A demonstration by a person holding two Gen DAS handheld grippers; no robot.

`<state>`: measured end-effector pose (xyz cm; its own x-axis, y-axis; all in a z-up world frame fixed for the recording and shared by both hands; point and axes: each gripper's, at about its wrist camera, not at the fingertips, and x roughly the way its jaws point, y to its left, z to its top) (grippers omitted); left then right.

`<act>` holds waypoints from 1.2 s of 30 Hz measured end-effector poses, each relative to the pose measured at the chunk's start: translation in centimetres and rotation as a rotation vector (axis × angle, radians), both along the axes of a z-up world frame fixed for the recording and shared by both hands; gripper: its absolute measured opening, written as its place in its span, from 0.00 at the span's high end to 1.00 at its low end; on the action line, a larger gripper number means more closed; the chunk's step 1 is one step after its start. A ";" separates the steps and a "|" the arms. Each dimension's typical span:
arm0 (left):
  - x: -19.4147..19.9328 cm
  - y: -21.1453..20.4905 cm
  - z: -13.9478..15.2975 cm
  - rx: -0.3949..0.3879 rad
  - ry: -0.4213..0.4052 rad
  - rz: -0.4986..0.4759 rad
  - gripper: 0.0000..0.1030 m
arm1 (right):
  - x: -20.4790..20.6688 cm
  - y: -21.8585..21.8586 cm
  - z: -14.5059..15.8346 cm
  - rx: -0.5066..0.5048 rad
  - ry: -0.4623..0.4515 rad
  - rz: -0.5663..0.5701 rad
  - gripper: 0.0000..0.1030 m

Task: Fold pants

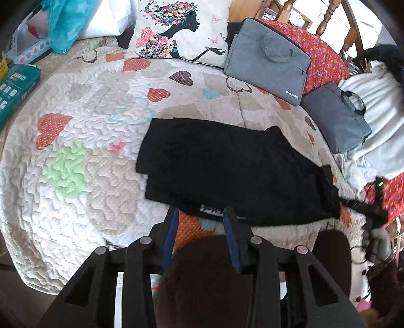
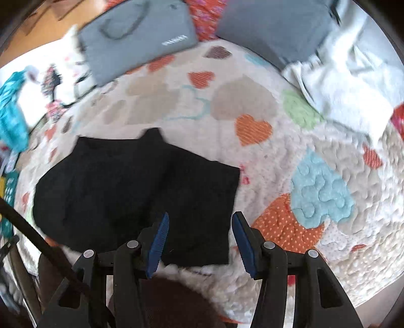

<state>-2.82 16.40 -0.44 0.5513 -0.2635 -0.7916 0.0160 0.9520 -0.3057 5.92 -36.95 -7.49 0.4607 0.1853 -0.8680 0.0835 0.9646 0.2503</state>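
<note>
Black pants point(image 1: 227, 171) lie folded into a compact stack on a heart-patterned quilt point(image 1: 88, 156). In the right wrist view the pants point(image 2: 131, 191) fill the lower left middle. My left gripper point(image 1: 200, 214) is open and empty, fingertips just at the pants' near edge, above it. My right gripper point(image 2: 200, 222) is open and empty, hovering over the pants' near right corner. The right gripper's body also shows at the right edge of the left wrist view point(image 1: 373, 214).
Two grey laptop bags point(image 1: 267, 58) point(image 1: 338, 118) lie at the back right, by a white cloth point(image 1: 373, 106). A printed pillow point(image 1: 181, 30) and teal fabric point(image 1: 63, 22) sit at the back. A dark brown cushion point(image 1: 207, 282) lies below the grippers.
</note>
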 end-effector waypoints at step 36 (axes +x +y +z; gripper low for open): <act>1.0 4.5 -2.7 -0.184 0.030 0.164 0.53 | -1.8 -3.0 -0.3 -0.161 0.095 -0.173 0.42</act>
<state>-1.81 20.93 -3.16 0.5759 -0.3136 -0.7550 -0.1461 0.8691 -0.4725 4.14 -39.99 -7.74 0.3887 -0.0337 -0.9208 0.2669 0.9606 0.0775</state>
